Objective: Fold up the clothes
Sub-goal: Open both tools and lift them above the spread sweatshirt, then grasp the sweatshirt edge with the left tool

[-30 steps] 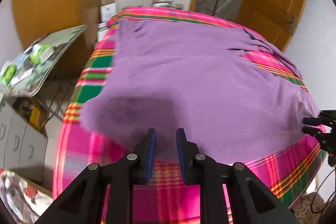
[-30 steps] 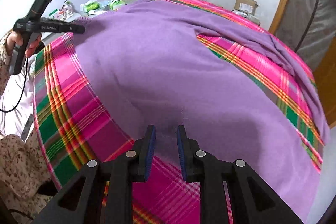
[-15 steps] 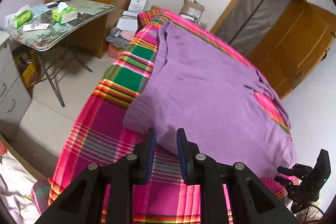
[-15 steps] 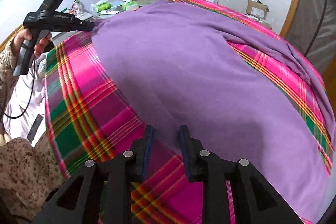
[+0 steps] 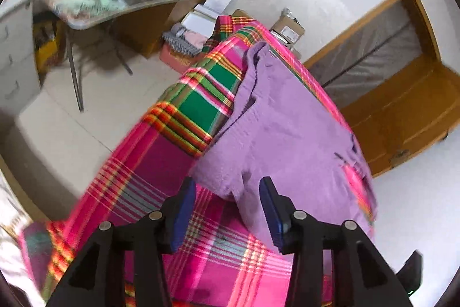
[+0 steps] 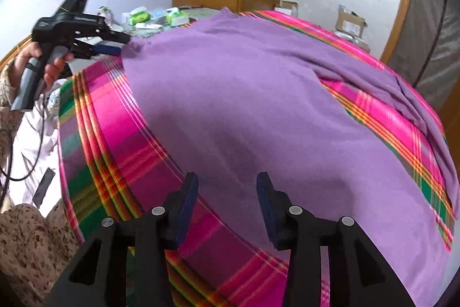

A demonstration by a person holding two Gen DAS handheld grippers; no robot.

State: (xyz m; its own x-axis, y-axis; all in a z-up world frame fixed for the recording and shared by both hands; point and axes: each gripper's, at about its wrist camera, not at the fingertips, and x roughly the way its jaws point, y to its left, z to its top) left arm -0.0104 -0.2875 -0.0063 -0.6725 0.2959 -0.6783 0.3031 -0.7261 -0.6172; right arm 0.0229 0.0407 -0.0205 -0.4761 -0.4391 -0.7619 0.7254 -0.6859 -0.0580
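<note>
On the far left of the right wrist view, a person's hand [image 6: 53, 64] grips the handle of the left hand-held gripper [image 6: 110, 43], whose tips reach the near-left corner of a purple garment [image 6: 258, 117]; from this side it cannot be told whether the tips touch the cloth. The left wrist view shows that gripper's own fingers [image 5: 184, 209] spread well apart, with the corner of the purple garment [image 5: 287, 140] lying in the gap between them, so nothing is clamped. The garment lies spread flat over a bed covered by a pink, green and orange plaid bedspread [image 6: 115, 140], and it takes up most of the bed's top. To the left of the bed, beyond the garment, a folding table [image 5: 120, 2] carries green packets and other small items too blurred to name. In the middle foreground of the right wrist view, the right hand-held gripper [image 6: 227, 192] hangs over the garment's near hem, its blue-padded fingers [image 6: 188, 200] wide apart and holding nothing. Further right, a long sleeve [image 6: 402, 94] stretches along the bed's far edge, with a strip of plaid showing between it and the garment's body. Cardboard boxes [image 6: 349, 23] sit on the floor past the bed, and a wooden door frame [image 6: 398, 5] stands at the right.
</note>
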